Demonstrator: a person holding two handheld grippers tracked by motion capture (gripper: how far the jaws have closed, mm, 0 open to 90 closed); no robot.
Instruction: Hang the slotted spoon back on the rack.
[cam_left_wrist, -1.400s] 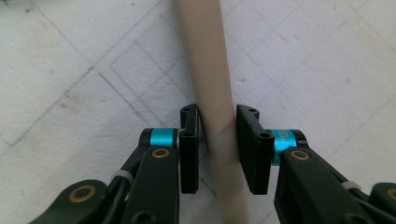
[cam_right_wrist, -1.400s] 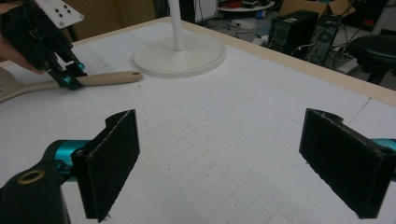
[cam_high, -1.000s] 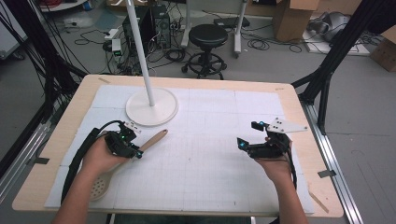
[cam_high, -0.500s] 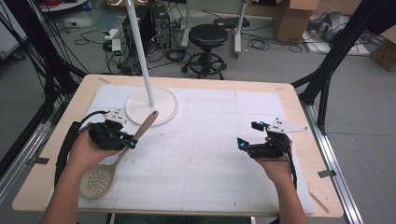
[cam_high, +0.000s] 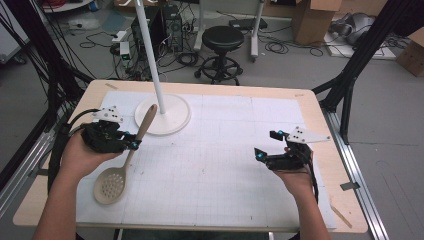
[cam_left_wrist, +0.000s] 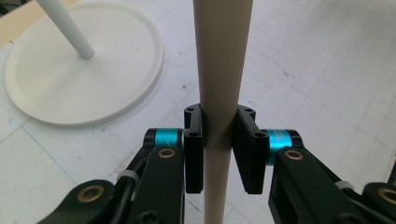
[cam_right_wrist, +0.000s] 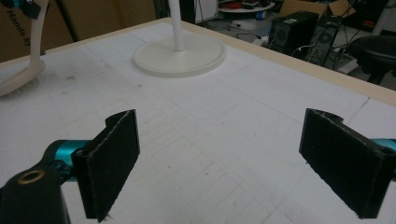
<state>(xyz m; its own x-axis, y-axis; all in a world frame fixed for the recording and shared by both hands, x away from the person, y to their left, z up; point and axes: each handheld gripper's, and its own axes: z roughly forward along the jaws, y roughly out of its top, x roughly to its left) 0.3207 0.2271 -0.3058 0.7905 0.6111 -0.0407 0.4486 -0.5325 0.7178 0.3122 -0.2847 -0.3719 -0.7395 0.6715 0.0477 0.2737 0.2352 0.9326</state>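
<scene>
The left claw (cam_high: 134, 145) is clamped on the handle of one slotted spoon (cam_high: 125, 162), its bowl low near the bench (cam_high: 210, 200) and its handle tip tilted up toward the stand. The left hand (cam_high: 82, 155) holds it from the bench's left side. The right claw (cam_high: 267, 150) gapes wide and holds nothing, with the right hand (cam_high: 295, 177) behind it. One white lamp stand (cam_high: 172, 114) sits at the back left.
</scene>
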